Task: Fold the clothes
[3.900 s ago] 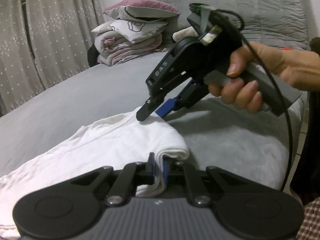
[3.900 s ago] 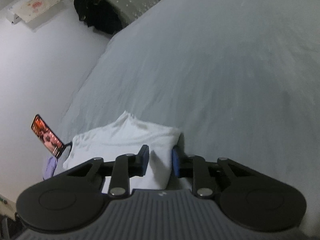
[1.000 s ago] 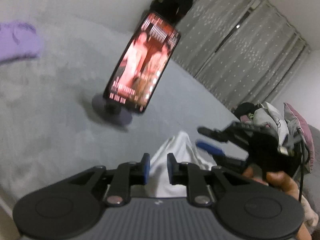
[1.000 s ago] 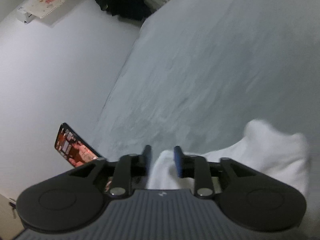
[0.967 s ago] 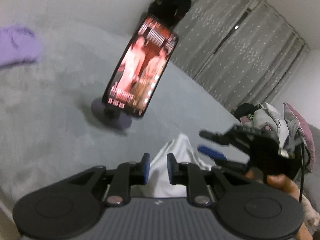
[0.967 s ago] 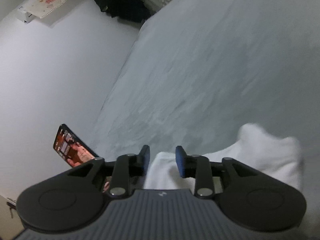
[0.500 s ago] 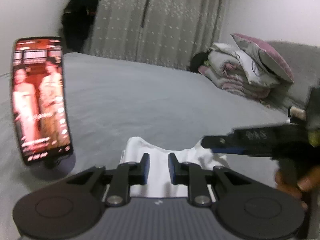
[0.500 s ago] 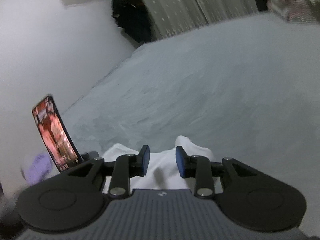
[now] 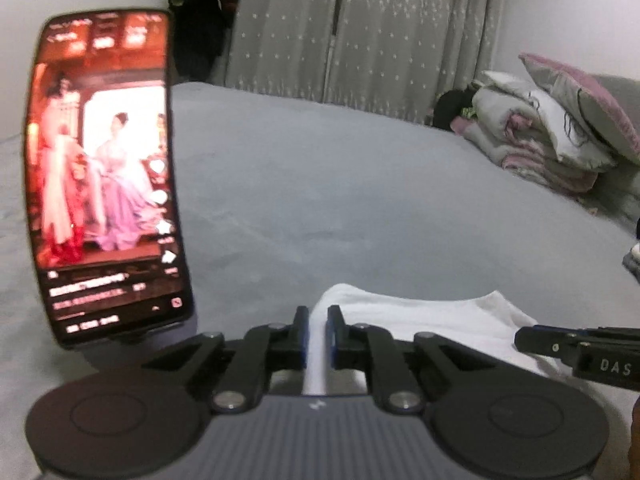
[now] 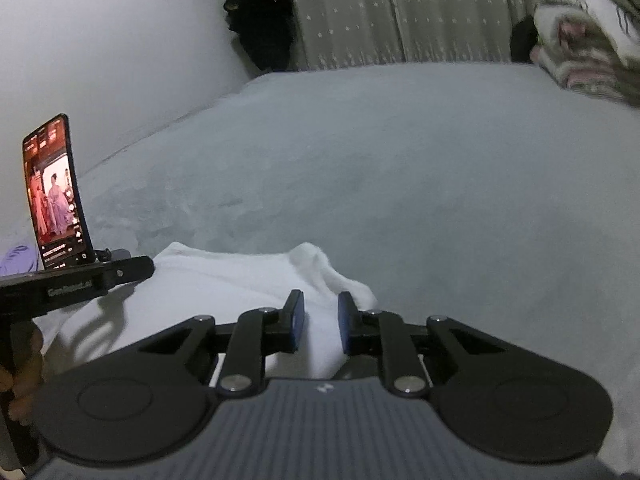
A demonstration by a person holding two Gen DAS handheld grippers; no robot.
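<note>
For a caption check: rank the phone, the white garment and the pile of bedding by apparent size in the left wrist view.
1. Phone, largest, though nearness to the camera inflates it.
2. White garment and pile of bedding: alike in visible area, garment partly hidden, so unranked.

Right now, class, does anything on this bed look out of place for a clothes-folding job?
Yes: a phone stands upright on the bed, playing a video, just left of the white garment.

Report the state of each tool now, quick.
Left tool: closing, pads pinching a fold of the white garment.
Right tool: closing, white garment between its pads, gripping it.
</note>
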